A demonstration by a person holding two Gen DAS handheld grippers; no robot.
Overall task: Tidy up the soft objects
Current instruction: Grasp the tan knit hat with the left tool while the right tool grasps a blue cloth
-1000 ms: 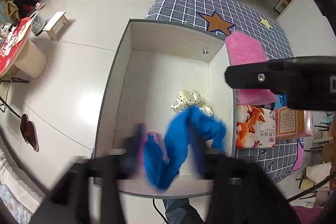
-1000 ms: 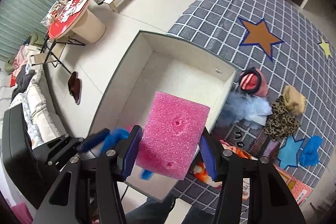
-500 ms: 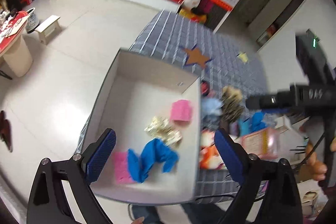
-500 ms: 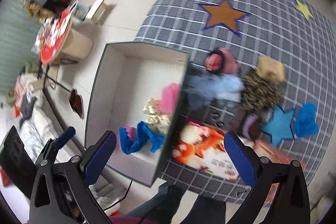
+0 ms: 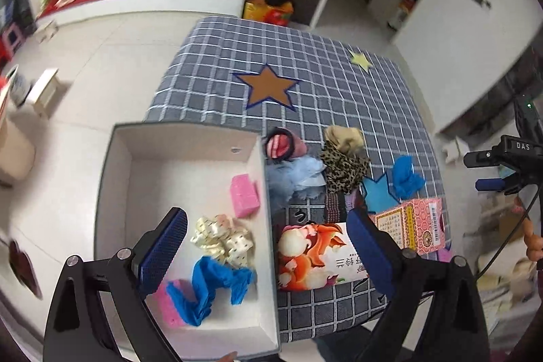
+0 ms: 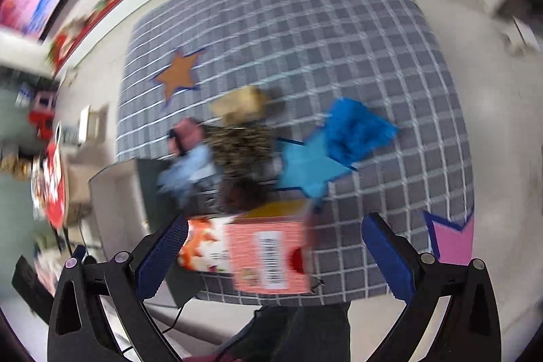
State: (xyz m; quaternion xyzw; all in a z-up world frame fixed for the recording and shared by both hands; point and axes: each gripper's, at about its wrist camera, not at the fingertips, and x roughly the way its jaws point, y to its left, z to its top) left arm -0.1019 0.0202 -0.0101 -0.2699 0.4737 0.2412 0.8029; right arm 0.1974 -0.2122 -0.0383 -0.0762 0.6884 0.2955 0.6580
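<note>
Left gripper [image 5: 268, 243]: jaws spread wide, nothing between them, poised above the box's right wall.
Right gripper [image 6: 275, 250]: jaws spread wide, empty, over the mat's unsorted pile, likely to pick next.
White box [image 5: 112, 178], left of mat: holds pink sponge [image 5: 244, 196], cream bow [image 5: 222, 236], blue cloth [image 5: 217, 284].
Checked mat [image 5: 339, 90], right: leopard cloth [image 5: 344, 168], pale-blue cloth [image 5: 295, 175] outstanding.

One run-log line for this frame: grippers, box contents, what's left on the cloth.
left gripper: open, empty | right gripper: open, empty | box: pink sponge, blue cloth, cream bow | checked cloth: leopard fabric, blue rag pending
</note>
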